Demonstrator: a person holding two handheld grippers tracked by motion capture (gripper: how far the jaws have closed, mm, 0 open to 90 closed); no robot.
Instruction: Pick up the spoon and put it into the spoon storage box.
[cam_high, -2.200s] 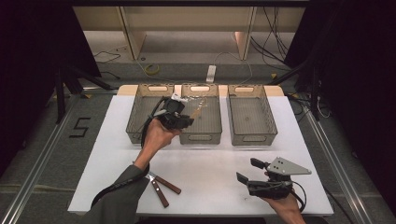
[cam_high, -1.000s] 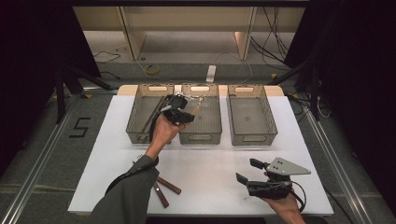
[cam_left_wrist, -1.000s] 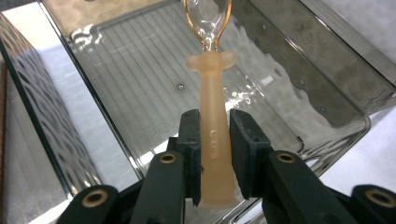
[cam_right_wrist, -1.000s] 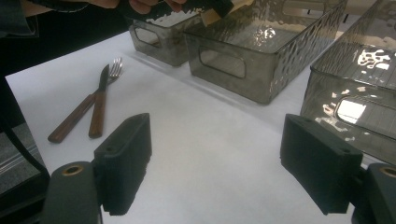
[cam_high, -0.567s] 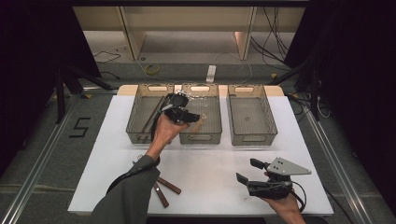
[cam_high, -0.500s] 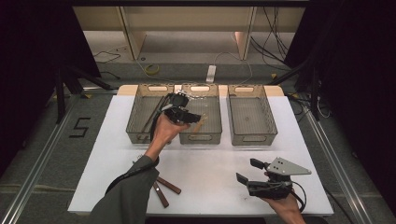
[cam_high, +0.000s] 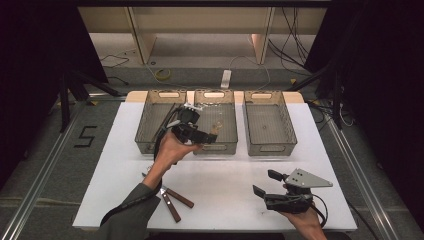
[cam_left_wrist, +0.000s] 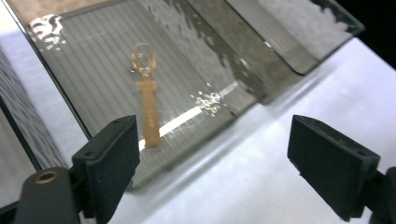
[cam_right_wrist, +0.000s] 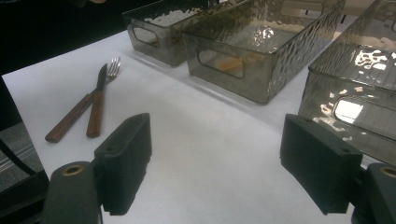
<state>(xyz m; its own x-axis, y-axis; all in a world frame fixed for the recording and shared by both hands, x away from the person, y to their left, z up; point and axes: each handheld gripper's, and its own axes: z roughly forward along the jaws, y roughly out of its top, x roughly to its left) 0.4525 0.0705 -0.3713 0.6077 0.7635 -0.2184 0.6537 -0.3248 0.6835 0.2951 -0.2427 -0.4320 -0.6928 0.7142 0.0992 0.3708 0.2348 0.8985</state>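
A small see-through orange spoon (cam_left_wrist: 146, 93) lies flat on the floor of the middle bin (cam_high: 227, 145), free of any grip. The left hand-held gripper (cam_high: 199, 135) hovers over that bin's near edge; its jaws have just been opening and now stand wide apart with nothing between them. The right hand-held gripper (cam_high: 263, 184) rests low at the near right of the white counter (cam_high: 230, 185), jaws wide and empty, while a fork (cam_right_wrist: 79, 109) and a knife (cam_right_wrist: 96, 105) with brown handles lie side by side at the near left.

Spoon (cam_left_wrist: 147, 95) in middle bin (cam_high: 227, 146)
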